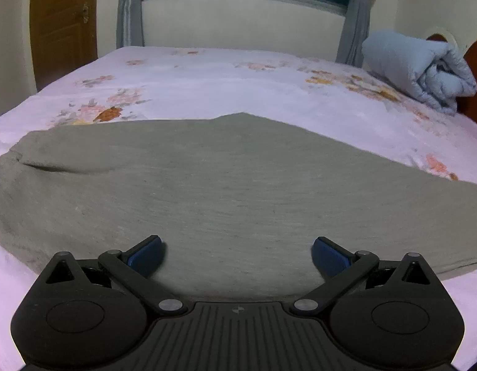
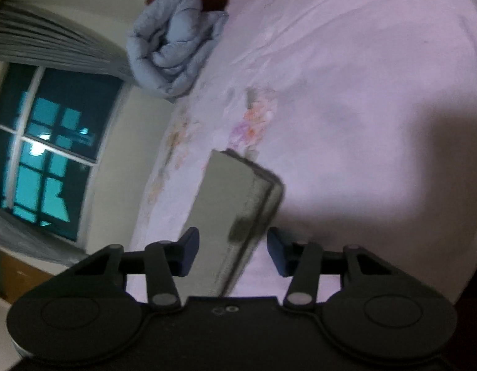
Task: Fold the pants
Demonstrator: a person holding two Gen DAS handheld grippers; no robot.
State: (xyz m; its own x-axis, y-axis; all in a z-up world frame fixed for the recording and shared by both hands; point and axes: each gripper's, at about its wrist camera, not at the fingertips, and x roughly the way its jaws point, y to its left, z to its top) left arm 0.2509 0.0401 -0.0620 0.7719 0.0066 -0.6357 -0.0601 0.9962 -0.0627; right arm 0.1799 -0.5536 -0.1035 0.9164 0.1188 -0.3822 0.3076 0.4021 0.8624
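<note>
Grey-green pants lie flat across a bed with a pale floral sheet. In the left wrist view my left gripper is open, low over the near edge of the pants, its blue pads on either side of bare cloth. In the right wrist view, which is rolled sideways, my right gripper is open over the end of the pants. That end is a narrow folded strip with a ribbed band, and it runs between the two fingers without being pinched.
A rolled light-blue quilt lies at the head of the bed by a dark wooden headboard; it also shows in the right wrist view. A window with grey curtains and a wooden door are behind the bed.
</note>
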